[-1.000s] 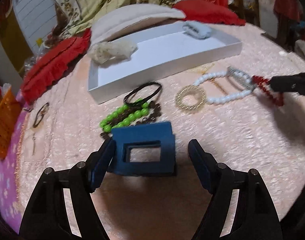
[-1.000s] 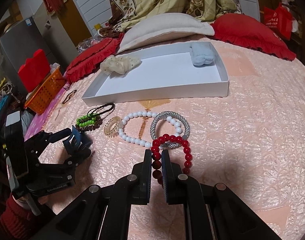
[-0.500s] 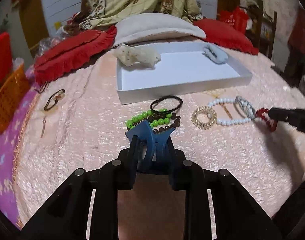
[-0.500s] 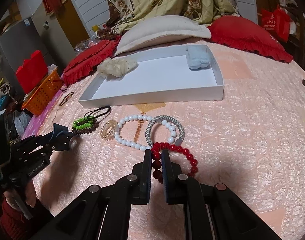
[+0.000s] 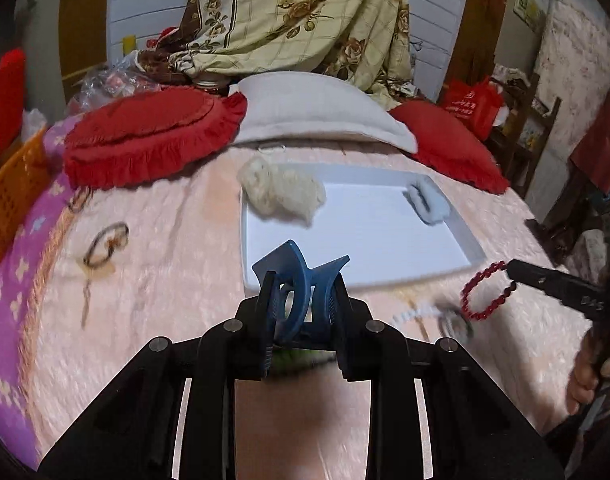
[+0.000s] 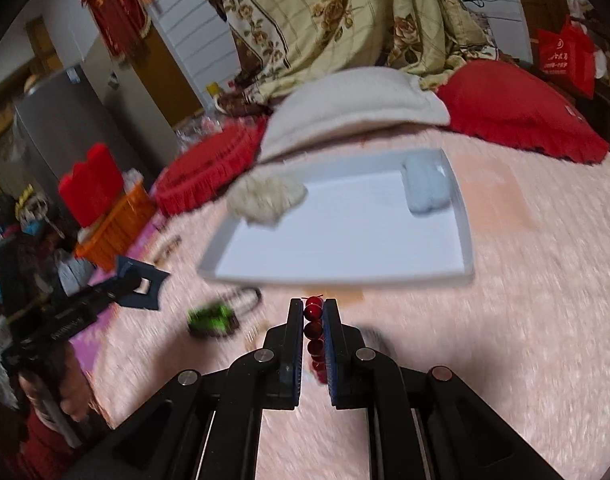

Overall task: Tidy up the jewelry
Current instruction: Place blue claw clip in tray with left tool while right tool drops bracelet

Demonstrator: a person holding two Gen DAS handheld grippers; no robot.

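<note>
- The left gripper (image 5: 303,322) is clamped on a dark blue plastic claw hair clip (image 5: 301,292), held clear of the pink quilted bedspread (image 5: 165,248) and just near of the shallow white rectangular tray (image 5: 463,236).
- The right gripper (image 6: 314,334) has its tongs squeezed together on a red glass-bead bracelet (image 6: 314,322); in the left view its loop (image 5: 487,292) hangs free in the air, right of the tray's near right corner.
- Judged step: both pieces are picked up and being carried toward the tray; neither is over its floor yet.
- In the tray lie a cream fluffy scrunchie (image 5: 283,194) at the far left corner and a pale blue scrunchie (image 5: 427,200) at the far right; the middle is bare.
- Next move probably calls for bringing each piece over that bare middle, lowering it, then parting the tongs.
- A white bead strand (image 5: 411,314) and green bead bracelet (image 6: 211,316) wait on the bedspread, blurred.
</note>
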